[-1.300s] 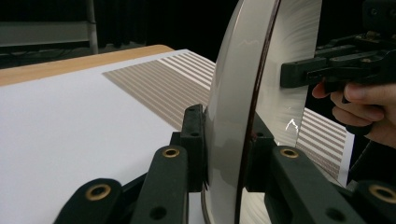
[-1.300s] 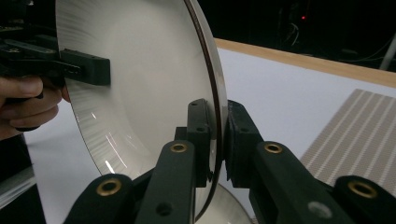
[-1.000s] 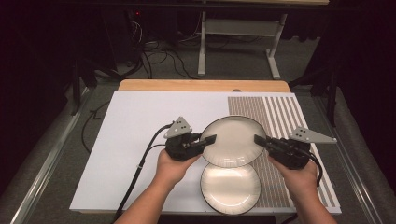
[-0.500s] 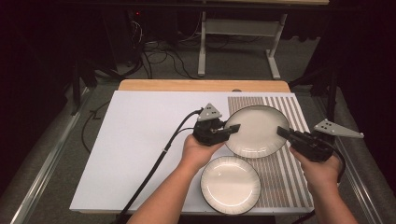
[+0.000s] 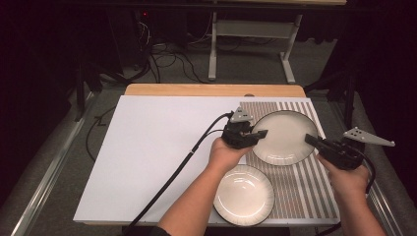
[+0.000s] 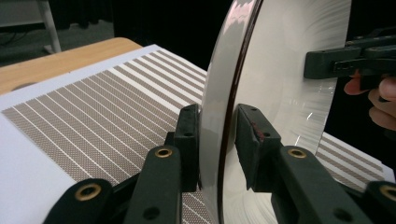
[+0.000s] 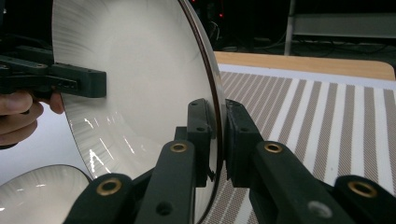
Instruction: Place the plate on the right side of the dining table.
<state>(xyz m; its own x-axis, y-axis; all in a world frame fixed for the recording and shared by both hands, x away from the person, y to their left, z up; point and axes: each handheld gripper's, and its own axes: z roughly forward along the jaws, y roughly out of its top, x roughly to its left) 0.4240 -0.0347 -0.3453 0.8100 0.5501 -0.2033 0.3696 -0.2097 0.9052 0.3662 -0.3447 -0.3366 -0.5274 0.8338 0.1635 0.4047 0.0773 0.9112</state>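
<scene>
Mid-carry, by the look of it: far plate (image 5: 285, 135) held level over the striped mat (image 5: 314, 191), toward 2 o'clock from the middle of the white sheet (image 5: 157, 147), pinched on two sides at once. Left gripper (image 5: 260, 133) clamped on the rim at 9 o'clock of the plate, jaws nearly closed with only the rim's thickness between the pads; seen close up in the left gripper view (image 6: 289, 93), one pad on the underside, the other at the glossy face. Right gripper (image 5: 311, 140) shut the same way on the rim at about 4 o'clock, pads pressing both faces in the right gripper view (image 7: 140, 70). Near plate (image 5: 243, 194) lying flat at 7 o'clock of the held one, half on the mat, half on the sheet, untouched. Probably a two-handed move of the plate across the table, with setting down as the step to come. Needed next: matched travel of both hands, rim kept level, even pressure on both sides, then lowering flat onto a bare spot before loosening either pinch.
</scene>
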